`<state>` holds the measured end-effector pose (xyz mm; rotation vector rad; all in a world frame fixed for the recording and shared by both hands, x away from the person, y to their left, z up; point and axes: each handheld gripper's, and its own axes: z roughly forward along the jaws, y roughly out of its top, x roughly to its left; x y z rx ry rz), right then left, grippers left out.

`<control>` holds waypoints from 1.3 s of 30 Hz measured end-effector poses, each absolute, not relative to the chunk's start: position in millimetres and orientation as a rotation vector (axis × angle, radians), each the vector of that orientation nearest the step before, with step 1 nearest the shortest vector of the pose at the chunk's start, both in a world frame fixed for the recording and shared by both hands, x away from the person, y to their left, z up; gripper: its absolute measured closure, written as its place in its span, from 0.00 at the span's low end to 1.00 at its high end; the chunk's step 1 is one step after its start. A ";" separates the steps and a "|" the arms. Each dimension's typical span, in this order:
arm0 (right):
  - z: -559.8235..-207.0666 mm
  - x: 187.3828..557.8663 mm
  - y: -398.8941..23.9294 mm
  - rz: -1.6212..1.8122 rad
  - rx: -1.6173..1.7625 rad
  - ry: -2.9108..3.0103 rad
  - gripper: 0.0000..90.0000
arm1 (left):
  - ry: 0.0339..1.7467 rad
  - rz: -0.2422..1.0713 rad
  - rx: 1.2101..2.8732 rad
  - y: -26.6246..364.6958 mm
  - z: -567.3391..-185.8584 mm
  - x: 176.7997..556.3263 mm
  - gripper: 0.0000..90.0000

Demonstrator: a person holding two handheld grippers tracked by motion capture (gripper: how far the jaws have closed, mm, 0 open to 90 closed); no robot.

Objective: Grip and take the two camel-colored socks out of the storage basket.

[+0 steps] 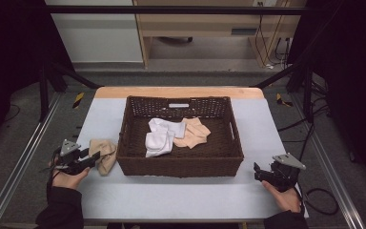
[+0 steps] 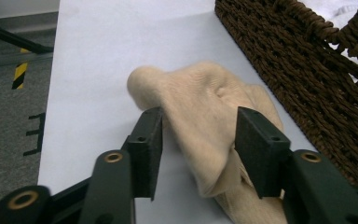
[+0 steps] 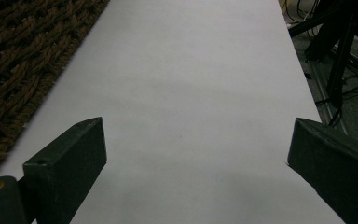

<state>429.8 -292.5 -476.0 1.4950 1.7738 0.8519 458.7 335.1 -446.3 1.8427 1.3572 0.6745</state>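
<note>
Left tool [image 2: 198, 140] sits lower left, jaws parted around the beige sock [image 2: 209, 121] lying on the desk [image 1: 181, 195] beside the basket [image 1: 178, 164], pads not pressing. Looks like a release; next, back away cleanly. Right tool [image 3: 196, 154] gapes empty, lower right.

left gripper [image 1: 88, 160] at the worktop's [image 1: 181, 195] left edge, jaws at a crumpled beige sock [image 1: 104, 153] lying just beside the wicker basket [image 1: 178, 167]. inside the basket: white socks [image 1: 162, 136] touching another beige sock [image 1: 194, 132] (white one to its left). right gripper [image 1: 262, 172] rests near the basket's right front corner, apart from it.
</note>
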 end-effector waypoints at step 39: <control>-473.1 427.4 -300.4 0.867 1.520 1.740 0.05 | 1.336 0.644 1.804 350.7 -457.3 413.8 0.28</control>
